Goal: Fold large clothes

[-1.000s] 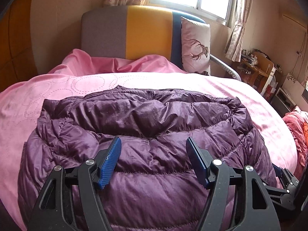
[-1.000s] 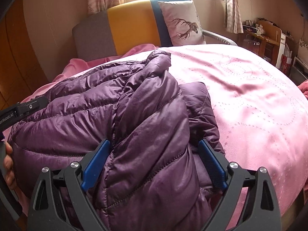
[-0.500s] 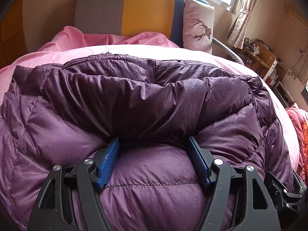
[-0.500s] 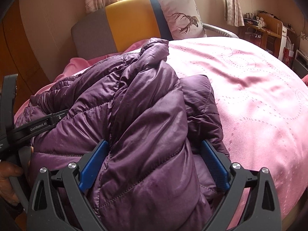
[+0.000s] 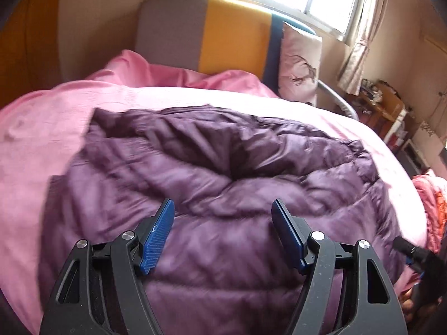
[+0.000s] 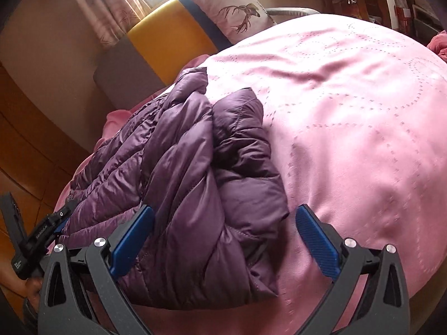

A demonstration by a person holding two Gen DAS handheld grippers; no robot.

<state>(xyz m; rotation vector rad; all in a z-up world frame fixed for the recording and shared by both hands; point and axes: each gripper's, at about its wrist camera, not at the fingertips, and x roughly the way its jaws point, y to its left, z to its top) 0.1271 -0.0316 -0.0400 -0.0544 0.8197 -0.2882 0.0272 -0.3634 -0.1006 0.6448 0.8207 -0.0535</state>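
A purple quilted down jacket (image 5: pixel 223 184) lies folded in a thick bundle on the pink bed cover (image 5: pixel 42 139). My left gripper (image 5: pixel 223 231) is open and empty just above the jacket's near part. In the right wrist view the jacket (image 6: pixel 190 173) lies on the left half of the pink bed cover (image 6: pixel 349 117). My right gripper (image 6: pixel 223 237) is open and empty over the jacket's right edge. The left gripper's body shows at the left edge of that view (image 6: pixel 36 240).
A grey, yellow and blue headboard (image 5: pixel 218 36) and a deer-print pillow (image 5: pixel 300 61) stand at the bed's far end. A desk with clutter (image 5: pixel 382 103) stands at the right. A bunched pink sheet (image 5: pixel 156 69) lies by the headboard. Red bedding (image 5: pixel 430 201) lies at the right edge.
Both grippers have pulled back from the jacket. The left one was pressed into a fold half a second ago and now hovers above it. The right view has tilted and shifted right.
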